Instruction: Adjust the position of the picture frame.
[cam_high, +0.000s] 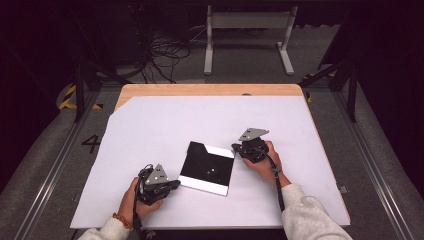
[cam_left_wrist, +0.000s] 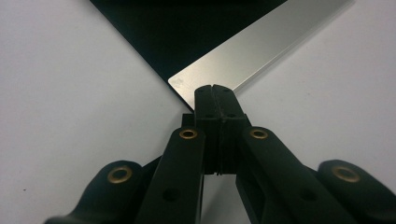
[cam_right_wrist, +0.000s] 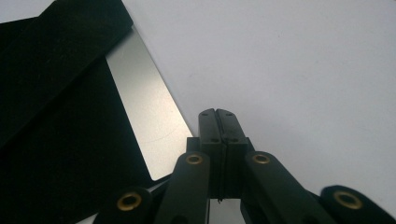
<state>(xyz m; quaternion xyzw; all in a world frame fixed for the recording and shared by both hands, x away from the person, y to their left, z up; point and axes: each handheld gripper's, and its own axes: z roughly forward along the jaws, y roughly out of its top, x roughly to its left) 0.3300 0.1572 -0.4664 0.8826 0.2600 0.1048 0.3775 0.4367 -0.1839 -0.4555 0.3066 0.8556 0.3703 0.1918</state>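
**Both tongs closed at opposite corners of the dark panel**

I have a flat black panel (cam_high: 207, 167) with pale silver edge strips lying on the white sheet (cam_high: 150, 130) that covers my bench (cam_high: 200, 90). My left tongs (cam_left_wrist: 214, 93) are pressed together with nothing between them, tips at the panel's near-left corner, over its silver strip. My right tongs (cam_right_wrist: 217, 116) are likewise closed and empty, just beside the panel's right corner. Each of my hands rests on the sheet.

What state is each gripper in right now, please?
Left gripper: closed, holding nothing, tips at the corner of the black panel.
Right gripper: closed, holding nothing, beside the panel's silver edge.
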